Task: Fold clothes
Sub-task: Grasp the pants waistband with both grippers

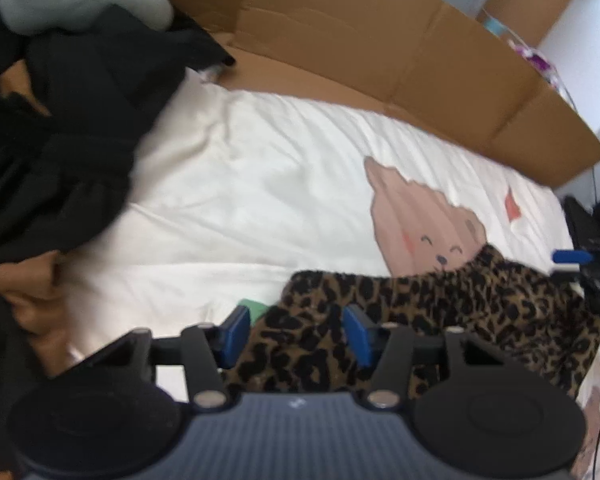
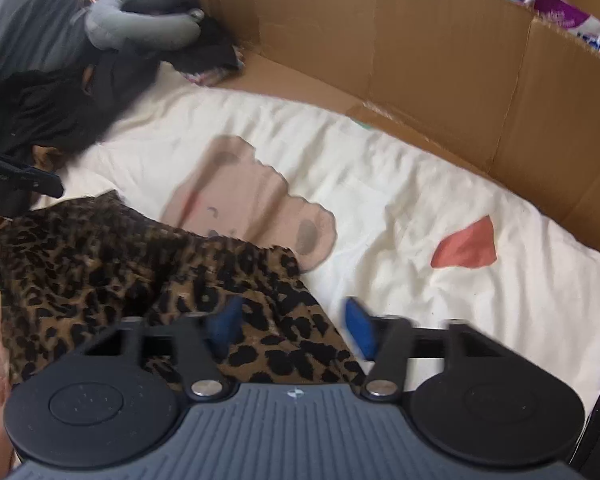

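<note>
Close downward wrist views, shared bedsheet [image 1: 260, 184]

The leopard-print brown-and-black garment [image 2: 112, 264] looks soft, slightly fuzzy cloth — matt. The cream bedsheet with a bear print [image 1: 236, 184] is smooth, creased cotton-like fabric; the brown corrugated cardboard wall [image 2: 420, 52] — dull, papery.

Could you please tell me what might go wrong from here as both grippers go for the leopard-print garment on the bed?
1. The leopard-print garment lies bunched, so the left gripper may pinch several layers and fold it crooked.
2. The right gripper straddles only the garment's edge; the cloth could slip out when lifted.
3. The white cover lies directly underneath, so a pad could catch it too.
</note>
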